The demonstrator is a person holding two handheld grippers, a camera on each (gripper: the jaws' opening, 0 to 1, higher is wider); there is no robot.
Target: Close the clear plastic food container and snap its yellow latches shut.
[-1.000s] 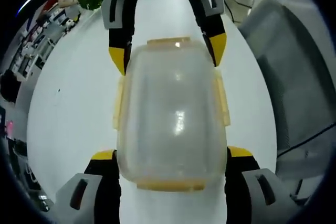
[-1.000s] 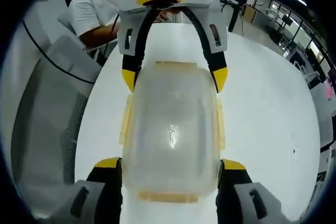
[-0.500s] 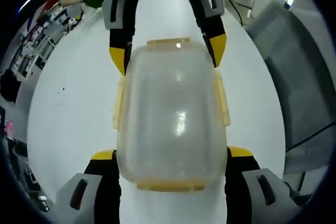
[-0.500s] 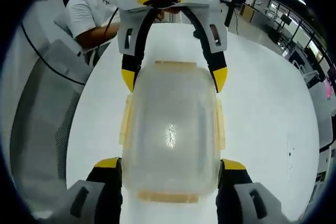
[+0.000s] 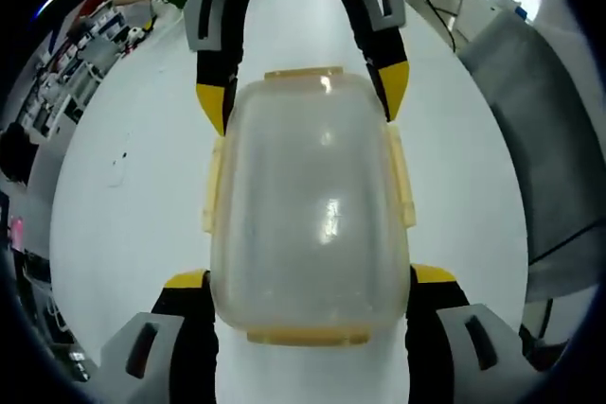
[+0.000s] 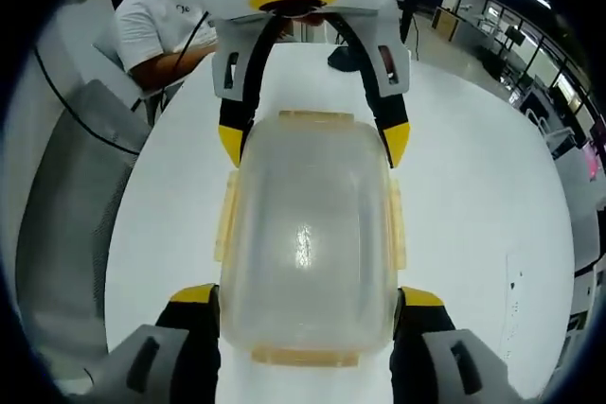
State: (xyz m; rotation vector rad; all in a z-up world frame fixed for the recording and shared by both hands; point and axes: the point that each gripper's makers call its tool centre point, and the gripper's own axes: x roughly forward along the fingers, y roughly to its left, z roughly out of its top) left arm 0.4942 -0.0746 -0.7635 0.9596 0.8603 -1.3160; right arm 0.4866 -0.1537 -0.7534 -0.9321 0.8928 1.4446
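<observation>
Two tongs (image 5: 308, 276) (image 6: 306, 295) clamp one container (image 5: 311, 210), four latches (image 5: 402, 177).

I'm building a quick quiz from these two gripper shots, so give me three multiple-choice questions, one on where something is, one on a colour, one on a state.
1. Where does the clear plastic food container sit relative to the two grippers?
A. Between them, one gripper at each end
B. Beside both, off to one side
C. Under a chair

2. What colour are the latches on the container?
A. Blue
B. Yellow
C. Black

3. What is the state of the container's lid?
A. Lying apart on the white table
B. Standing upright
C. Resting on top of the container

Answers:
1 A, since the left gripper spans the near end while the right gripper reaches in from the far end.
2 B, the tabs along the edges are pale yellow.
3 C, the clear lid covers the container above the white table in both views.
</observation>
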